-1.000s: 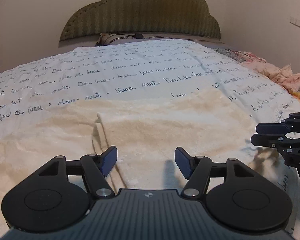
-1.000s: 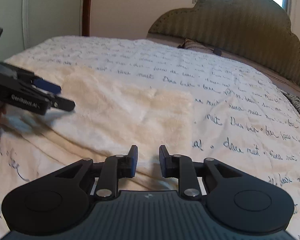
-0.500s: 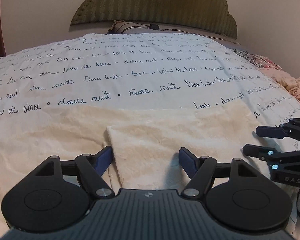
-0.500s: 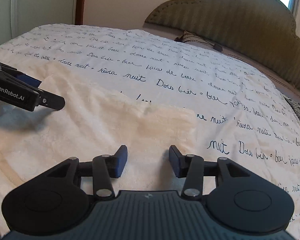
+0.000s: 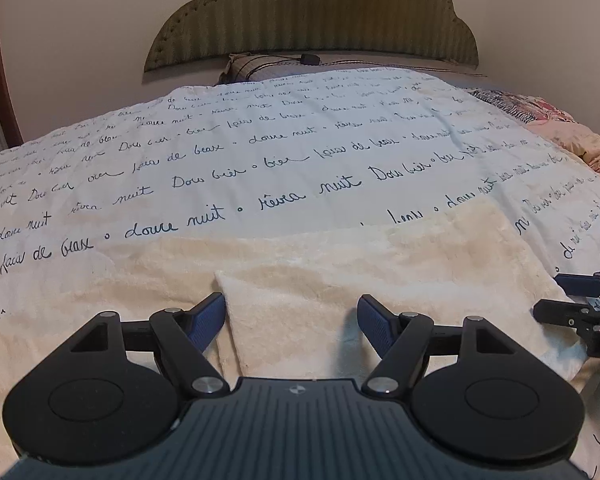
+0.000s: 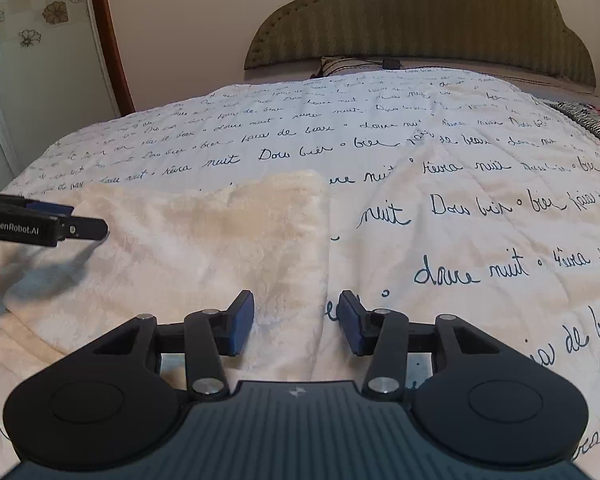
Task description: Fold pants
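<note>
The cream fleece pants (image 5: 340,264) lie flat on the bed, with a folded upper layer whose left edge runs just right of my left gripper's left finger. My left gripper (image 5: 291,322) is open and empty, low over that layer. In the right wrist view the pants (image 6: 204,248) end at a straight right edge. My right gripper (image 6: 296,322) is open and empty, straddling that edge. The left gripper (image 6: 66,226) shows at that view's left border; the right gripper (image 5: 576,300) shows at the left wrist view's right border.
The white bedspread (image 5: 300,152) with dark script covers the bed. A green padded headboard (image 5: 312,12) and a pillow (image 5: 252,66) stand at the far end. A floral quilt (image 5: 560,128) is bunched at the right. A door frame (image 6: 108,36) is at the left.
Both cameras have tilted up and pulled back a little. My right gripper has shifted right, from over the pants onto their right edge, and its jaws have narrowed slightly. My left gripper stays open.
</note>
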`<move>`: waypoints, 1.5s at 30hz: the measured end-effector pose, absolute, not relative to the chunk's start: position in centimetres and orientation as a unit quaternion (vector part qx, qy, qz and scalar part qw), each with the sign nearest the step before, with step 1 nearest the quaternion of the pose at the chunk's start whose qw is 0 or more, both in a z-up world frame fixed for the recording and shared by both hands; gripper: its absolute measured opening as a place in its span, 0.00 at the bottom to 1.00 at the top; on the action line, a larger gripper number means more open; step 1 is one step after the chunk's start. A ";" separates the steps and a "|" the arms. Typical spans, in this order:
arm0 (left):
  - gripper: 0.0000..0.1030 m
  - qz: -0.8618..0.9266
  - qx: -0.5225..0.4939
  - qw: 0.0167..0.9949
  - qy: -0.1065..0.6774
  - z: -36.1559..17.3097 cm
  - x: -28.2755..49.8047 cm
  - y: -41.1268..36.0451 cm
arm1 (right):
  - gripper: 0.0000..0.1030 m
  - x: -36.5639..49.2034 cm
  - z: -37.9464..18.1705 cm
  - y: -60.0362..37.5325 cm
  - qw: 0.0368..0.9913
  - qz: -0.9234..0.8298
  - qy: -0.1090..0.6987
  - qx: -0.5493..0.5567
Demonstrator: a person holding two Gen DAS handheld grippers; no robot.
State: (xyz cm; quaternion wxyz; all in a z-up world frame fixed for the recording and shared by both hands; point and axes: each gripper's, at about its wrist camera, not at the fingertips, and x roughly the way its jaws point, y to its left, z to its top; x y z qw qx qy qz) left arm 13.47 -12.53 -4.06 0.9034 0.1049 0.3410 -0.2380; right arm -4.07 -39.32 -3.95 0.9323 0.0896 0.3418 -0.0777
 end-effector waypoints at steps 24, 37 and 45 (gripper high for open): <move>0.80 -0.300 0.220 0.880 0.295 -5.6 10.3 -20.3 | 0.49 -6.3 -3.2 -34.7 0.935 -0.034 0.352 0.010; 0.85 -0.245 0.108 0.906 0.327 -4.7 6.7 -5.3 | 0.53 -3.7 -2.2 -28.9 0.935 -0.011 0.352 -0.049; 0.85 -0.151 0.069 0.932 0.323 -3.5 7.5 1.2 | 0.56 1.5 -1.3 -24.8 0.947 0.035 0.318 0.021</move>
